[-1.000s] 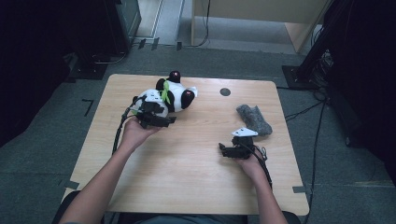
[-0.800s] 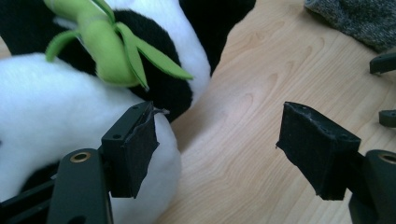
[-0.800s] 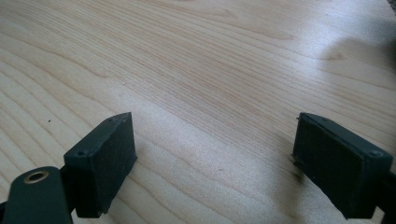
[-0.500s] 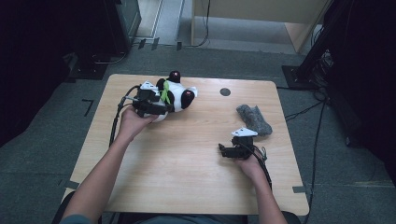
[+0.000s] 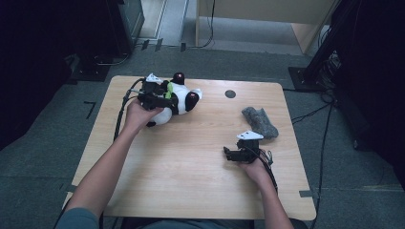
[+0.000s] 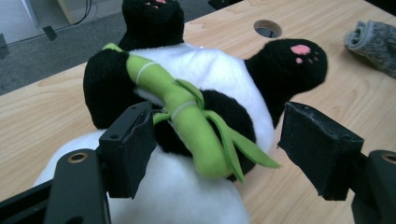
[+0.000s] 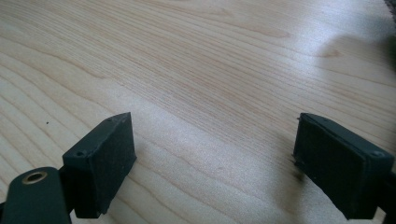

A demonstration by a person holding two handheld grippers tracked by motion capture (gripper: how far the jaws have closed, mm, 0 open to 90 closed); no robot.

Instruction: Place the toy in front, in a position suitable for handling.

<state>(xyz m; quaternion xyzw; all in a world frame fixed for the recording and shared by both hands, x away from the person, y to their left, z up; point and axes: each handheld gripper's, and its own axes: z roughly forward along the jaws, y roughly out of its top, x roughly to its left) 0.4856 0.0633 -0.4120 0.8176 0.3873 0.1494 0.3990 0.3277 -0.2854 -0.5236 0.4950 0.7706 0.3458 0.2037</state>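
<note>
Fingers of the left gripper stand apart on either side of the plush panda; one pad lies against the toy's black arm, the other is clear of it over bare wood, so nothing is clamped. Fingers of the right gripper are spread wide over bare wood with nothing between them.

Counted: one plush panda, carrying one green felt bamboo stalk across its chest; one rolled grey cloth; one round cable hole in the worktop; two grippers, one in each hand.

The panda lies near the far edge of the worktop, towards the far left corner. The grey cloth sits towards the right edge, just beyond the right gripper, which rests near the right edge closer to the near side. The cable hole is by the far edge, between panda and cloth.

Compared with a second ago, the left hand and its gripper have shifted towards the far left corner, and the panda with them. The right hand, its gripper and the cloth lie where they did.
</note>
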